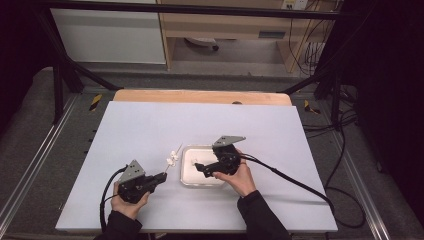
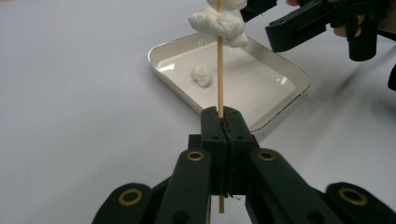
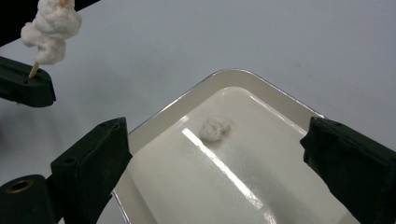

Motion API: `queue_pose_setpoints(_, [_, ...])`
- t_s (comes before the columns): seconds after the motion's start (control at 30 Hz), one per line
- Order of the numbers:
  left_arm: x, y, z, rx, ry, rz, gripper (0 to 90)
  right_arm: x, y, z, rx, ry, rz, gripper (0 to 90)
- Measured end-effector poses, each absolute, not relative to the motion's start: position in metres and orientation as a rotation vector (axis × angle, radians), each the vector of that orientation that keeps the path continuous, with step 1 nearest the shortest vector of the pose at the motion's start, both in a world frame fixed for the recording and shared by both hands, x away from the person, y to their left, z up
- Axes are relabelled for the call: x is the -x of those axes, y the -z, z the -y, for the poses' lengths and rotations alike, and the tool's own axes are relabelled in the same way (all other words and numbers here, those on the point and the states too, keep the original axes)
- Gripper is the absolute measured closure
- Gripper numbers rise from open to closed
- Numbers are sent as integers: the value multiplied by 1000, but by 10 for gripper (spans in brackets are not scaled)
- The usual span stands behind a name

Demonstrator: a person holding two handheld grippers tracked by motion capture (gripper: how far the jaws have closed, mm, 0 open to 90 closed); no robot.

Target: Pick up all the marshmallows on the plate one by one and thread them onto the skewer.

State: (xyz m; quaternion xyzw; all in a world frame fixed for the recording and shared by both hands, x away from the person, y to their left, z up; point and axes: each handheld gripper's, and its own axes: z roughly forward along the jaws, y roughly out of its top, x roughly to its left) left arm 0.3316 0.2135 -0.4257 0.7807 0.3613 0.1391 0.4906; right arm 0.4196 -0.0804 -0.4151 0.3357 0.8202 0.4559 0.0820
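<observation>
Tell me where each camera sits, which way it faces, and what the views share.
High view: above the person's side, looking forward and down at the table; both forearms, left gripper, right gripper.
Left gripper view: on the left gripper, looking along shut jaws holding the skewer, toward the tray.
Right gripper view: on the right gripper, looking down between open jaws into the tray.
Shared: tray, the white piece in it, and the skewer's pieces.
</observation>
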Motion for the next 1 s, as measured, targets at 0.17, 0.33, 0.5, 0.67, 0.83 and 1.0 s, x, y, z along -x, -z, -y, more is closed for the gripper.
queue_pose_setpoints(0.17, [-332, 425, -215, -1896, -341, -876, 886, -429, 418, 64, -1002, -1335, -2472, 120])
queue_pose_setpoints(0.33, [-332, 425, -214, -1896, -341, -877, 886, -437, 425, 53, -1014, -1302, -2481, 162])
queue_pose_setpoints(0.5, [-332, 425, -214, -1896, -341, -876, 886, -442, 431, 44, -983, -1254, -2498, 252])
queue_pose_setpoints(0.67, [-332, 426, -213, -1895, -343, -874, 887, -445, 439, 43, -970, -1199, -2510, 345])
queue_pose_setpoints(0.83, [-332, 426, -213, -1899, -343, -874, 887, -446, 445, 41, -960, -1174, -2524, 442])
queue_pose_setpoints(1.0, [-332, 426, -213, -1901, -344, -873, 887, -446, 446, 41, -951, -1151, -2531, 513])
